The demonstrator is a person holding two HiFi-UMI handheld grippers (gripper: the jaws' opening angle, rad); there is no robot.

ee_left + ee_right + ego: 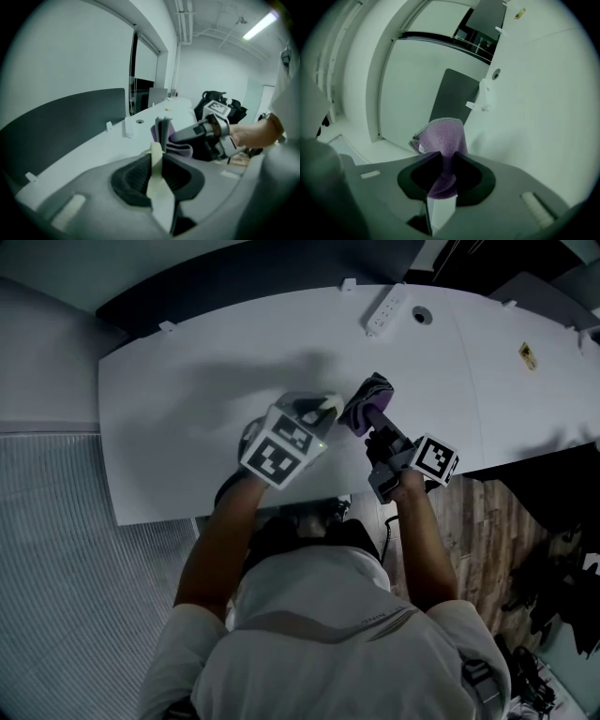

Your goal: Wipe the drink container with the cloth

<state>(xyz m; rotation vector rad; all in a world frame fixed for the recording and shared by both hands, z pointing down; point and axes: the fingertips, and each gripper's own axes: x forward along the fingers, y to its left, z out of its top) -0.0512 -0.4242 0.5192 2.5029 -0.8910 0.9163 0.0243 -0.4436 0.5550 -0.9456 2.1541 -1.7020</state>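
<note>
Now, L gripper [320,412]: jaws pinch cream container [161,187] edge.
R gripper [373,418]: jaws clamped on cloth [440,133].
Tip: press cloth flat, keep container steady.

Two tongs [317,414] [368,420], one purple cloth [371,393], one drink container [328,406], one power strip [386,308], one table [187,381]

Surface [187,381] spans upper half of head view. Power strip [386,309] sits upper centre by the far edge, w/ a round hole [422,315] just right of it; sticker [528,354] upper right. Mid-frame, near the front edge: left tool [317,413] w/ drink container [155,157] between its jaws. Right tool [372,416] is just right of it, cloth [367,395] between its jaws. Cloth is beside container; touching or not, can't tell. Person's torso [319,634] bottom centre.
</note>
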